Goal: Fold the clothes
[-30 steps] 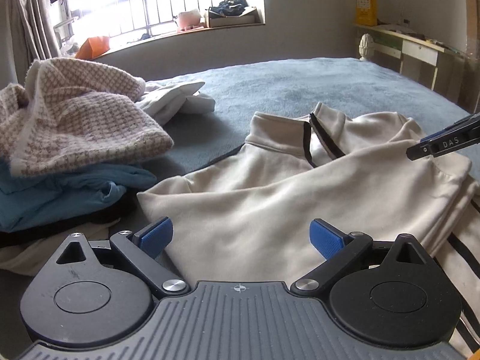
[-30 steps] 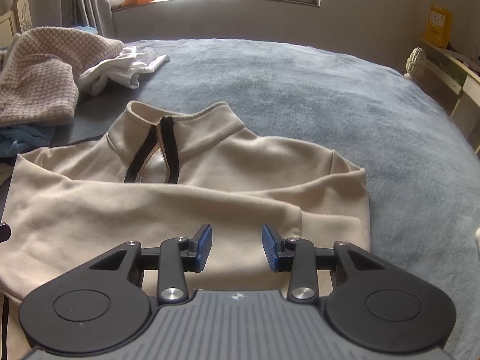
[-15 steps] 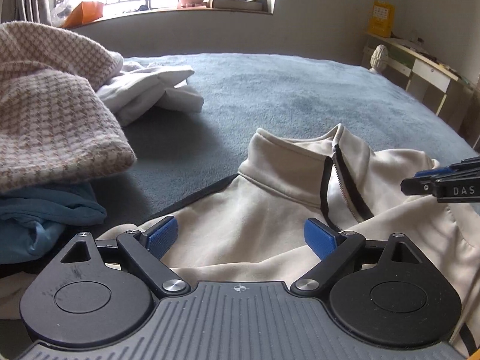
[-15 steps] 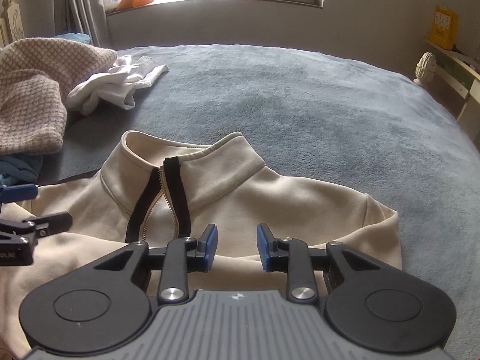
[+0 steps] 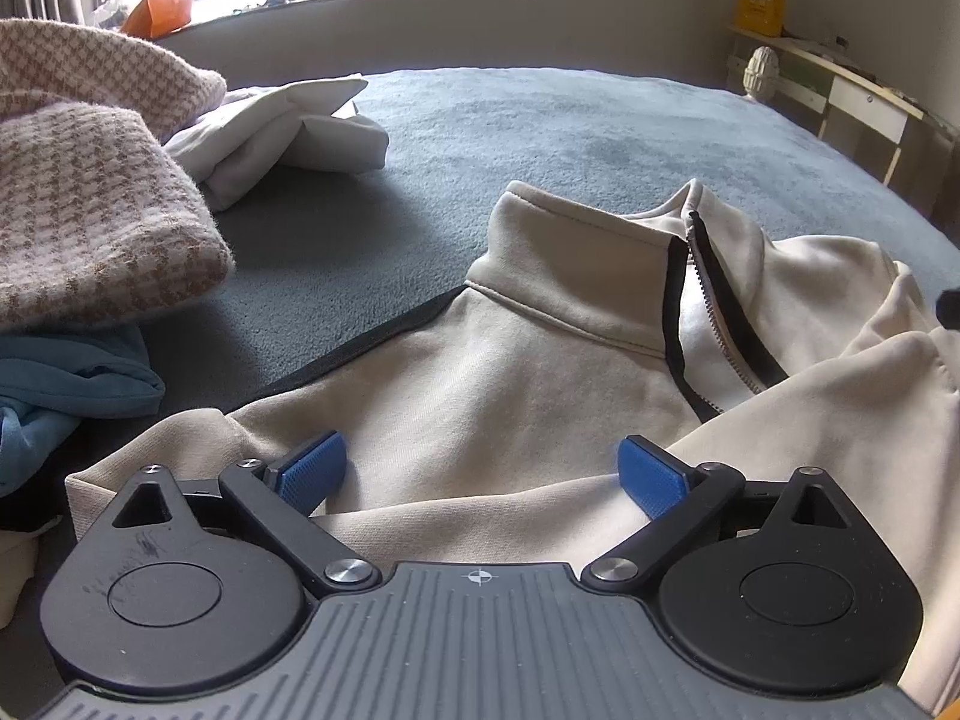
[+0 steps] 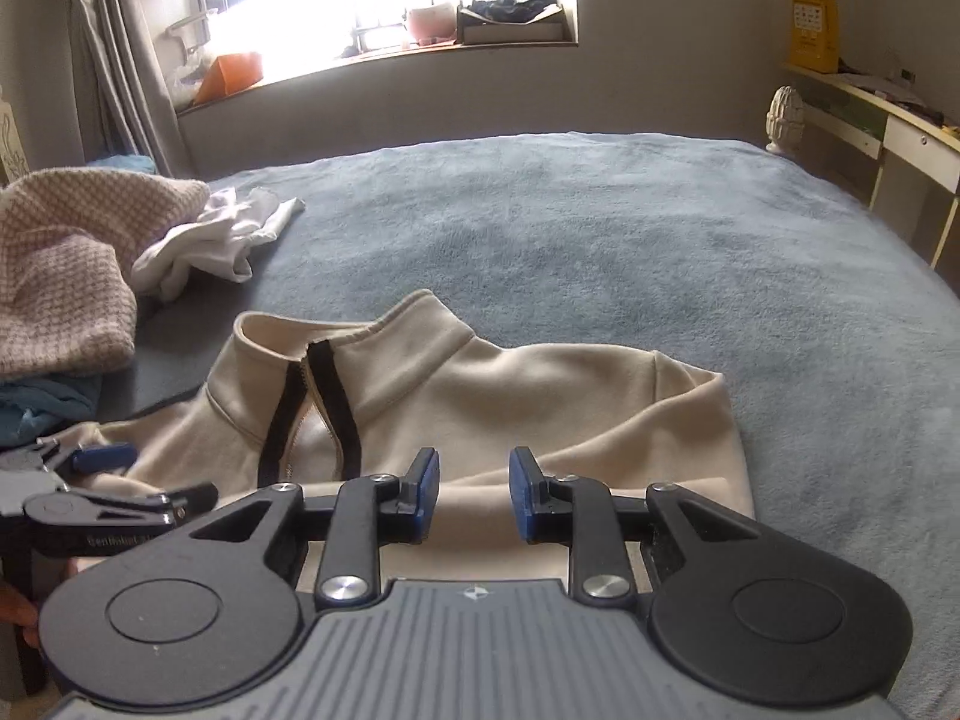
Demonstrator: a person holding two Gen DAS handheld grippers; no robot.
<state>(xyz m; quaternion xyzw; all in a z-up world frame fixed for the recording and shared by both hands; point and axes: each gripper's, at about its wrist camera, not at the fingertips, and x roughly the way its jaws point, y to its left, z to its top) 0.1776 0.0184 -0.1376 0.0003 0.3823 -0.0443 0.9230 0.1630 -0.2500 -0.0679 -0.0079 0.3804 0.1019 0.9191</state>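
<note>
A cream sweatshirt with a black-edged zip collar lies on the blue-grey bed cover, with one sleeve folded across its front. My left gripper hovers low over the garment's left shoulder. Its jaws are opening and stand wide, with cloth under them but nothing pinched. From the right wrist view the left gripper shows at the garment's left side. My right gripper is over the right half of the sweatshirt. Its pads stand a narrow gap apart, and cloth shows behind the gap.
A brown-and-white knit is piled on a blue garment at the left. A crumpled white garment lies behind it. A desk stands at the right, beyond the bed's edge.
My left gripper came forward and down, close over the sweatshirt's left shoulder. The right gripper's jaws narrowed, and its view drew back and tilted up from the cloth.
</note>
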